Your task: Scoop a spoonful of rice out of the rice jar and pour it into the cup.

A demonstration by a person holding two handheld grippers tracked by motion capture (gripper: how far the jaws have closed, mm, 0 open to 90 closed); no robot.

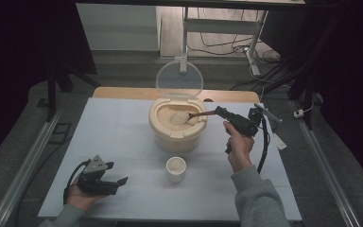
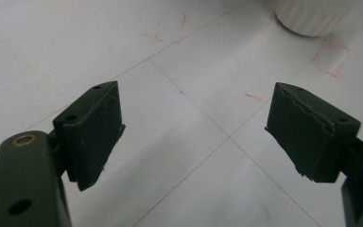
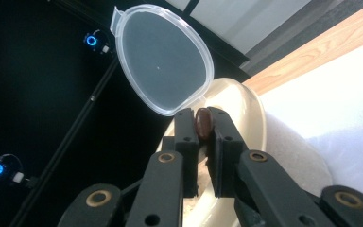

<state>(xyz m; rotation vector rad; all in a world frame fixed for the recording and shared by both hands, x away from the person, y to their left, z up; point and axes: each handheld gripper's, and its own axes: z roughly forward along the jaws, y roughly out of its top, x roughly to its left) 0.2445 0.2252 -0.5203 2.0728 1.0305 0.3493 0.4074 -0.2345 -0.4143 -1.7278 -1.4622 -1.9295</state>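
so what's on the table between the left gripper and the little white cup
Nothing: in the high view the white table is bare between the left gripper and the white cup.

My left gripper rests low with its jaws spread wide. My right gripper reaches forward, raised, jaws clamped together.

No text, label, brand or number can be read in any view. The only marks are faint red scribbles and thin grid lines on the white table sheet; they spell nothing legible.
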